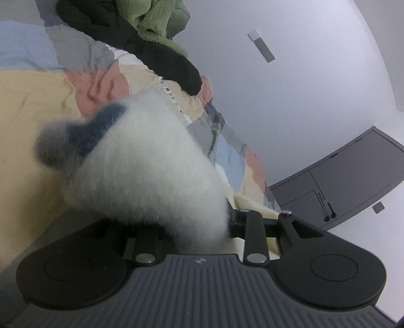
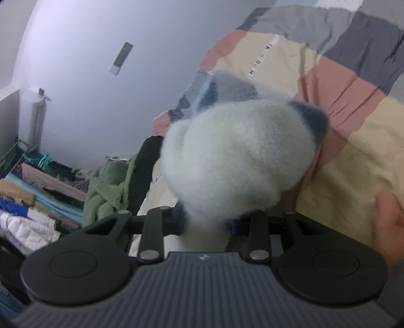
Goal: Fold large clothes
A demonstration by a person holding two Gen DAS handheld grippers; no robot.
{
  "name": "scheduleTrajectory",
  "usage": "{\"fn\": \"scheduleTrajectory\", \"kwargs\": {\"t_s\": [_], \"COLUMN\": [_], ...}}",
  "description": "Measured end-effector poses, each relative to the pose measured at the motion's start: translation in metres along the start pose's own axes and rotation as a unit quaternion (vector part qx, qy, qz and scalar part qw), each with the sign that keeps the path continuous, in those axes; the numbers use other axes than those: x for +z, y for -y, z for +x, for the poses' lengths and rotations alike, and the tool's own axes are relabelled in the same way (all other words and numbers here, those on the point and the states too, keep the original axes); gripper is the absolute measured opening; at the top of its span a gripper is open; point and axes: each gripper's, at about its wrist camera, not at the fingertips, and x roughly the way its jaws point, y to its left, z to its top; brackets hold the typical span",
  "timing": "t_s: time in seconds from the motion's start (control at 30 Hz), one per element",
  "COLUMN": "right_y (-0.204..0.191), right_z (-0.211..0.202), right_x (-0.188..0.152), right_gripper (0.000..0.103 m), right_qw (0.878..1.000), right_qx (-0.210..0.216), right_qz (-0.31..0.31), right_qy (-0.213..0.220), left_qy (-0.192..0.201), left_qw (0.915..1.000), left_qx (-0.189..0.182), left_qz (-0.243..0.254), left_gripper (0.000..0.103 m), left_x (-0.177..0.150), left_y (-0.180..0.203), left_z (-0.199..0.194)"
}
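A fluffy white garment (image 1: 141,161) with dark blue-grey patches bulges up in front of the left wrist camera, lifted off the bed. My left gripper (image 1: 194,234) is shut on it, and the fluff hides the fingertips. In the right wrist view the same white fluffy garment (image 2: 234,151) bunches over my right gripper (image 2: 207,224), which is shut on another part of it. Both views are blurred.
A patchwork bedspread (image 1: 30,101) in cream, pink, grey and blue lies under the garment. A black garment (image 1: 161,55) and a green fleece (image 1: 151,20) lie at its far edge. Piled clothes (image 2: 38,201) sit beyond the bed. A hand (image 2: 391,222) shows at the right edge.
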Motion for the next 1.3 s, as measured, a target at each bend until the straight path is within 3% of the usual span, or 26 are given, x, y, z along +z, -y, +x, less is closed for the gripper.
{"fn": "scheduleTrajectory", "kwargs": {"t_s": [0.13,0.2,0.27,0.33,0.4,0.6,0.9,1.07,1.2,1.3], "right_y": [-0.007,-0.004,0.001,0.007,0.012,0.000,-0.045,-0.063,-0.064,-0.056], "right_z": [-0.016,-0.012,-0.004,0.001,0.002,-0.007,0.035,0.082,0.138,0.180], "right_x": [-0.002,-0.003,-0.003,-0.003,-0.003,0.007,0.045,0.063,0.074,0.080], "right_gripper": [0.036,0.038,0.043,0.060,0.066,0.066,0.066,0.066,0.066,0.066], "right_qw": [1.000,1.000,0.999,0.999,0.999,1.000,0.996,0.987,0.978,0.976], "right_qx": [-0.003,-0.012,-0.025,-0.031,-0.028,0.006,0.024,0.020,-0.008,-0.036], "right_qz": [-0.021,-0.026,-0.024,-0.012,0.005,0.011,-0.083,-0.159,-0.207,-0.210], "right_qy": [0.009,0.007,-0.001,-0.013,-0.020,-0.010,0.007,0.008,-0.014,-0.038], "left_qy": [-0.018,-0.034,-0.060,-0.071,-0.069,-0.053,-0.023,-0.026,-0.030,-0.042], "left_qw": [0.9998,0.9994,0.9981,0.9973,0.9972,0.9967,0.9931,0.9903,0.9697,0.9584], "left_qx": [0.000,0.001,-0.001,-0.007,-0.019,-0.060,-0.089,-0.062,0.026,0.077], "left_qz": [-0.005,-0.007,-0.011,-0.019,-0.022,-0.010,0.073,0.122,0.241,0.271], "left_gripper": [0.044,0.062,0.070,0.070,0.070,0.070,0.070,0.071,0.071,0.071], "left_x": [-0.003,-0.003,-0.003,-0.003,-0.001,0.014,0.054,0.074,0.076,0.078], "left_y": [-0.001,-0.003,-0.007,-0.011,-0.012,-0.009,0.013,0.018,0.032,0.026], "left_z": [-0.005,0.002,0.010,0.013,0.013,0.013,0.054,0.092,0.136,0.171]}}
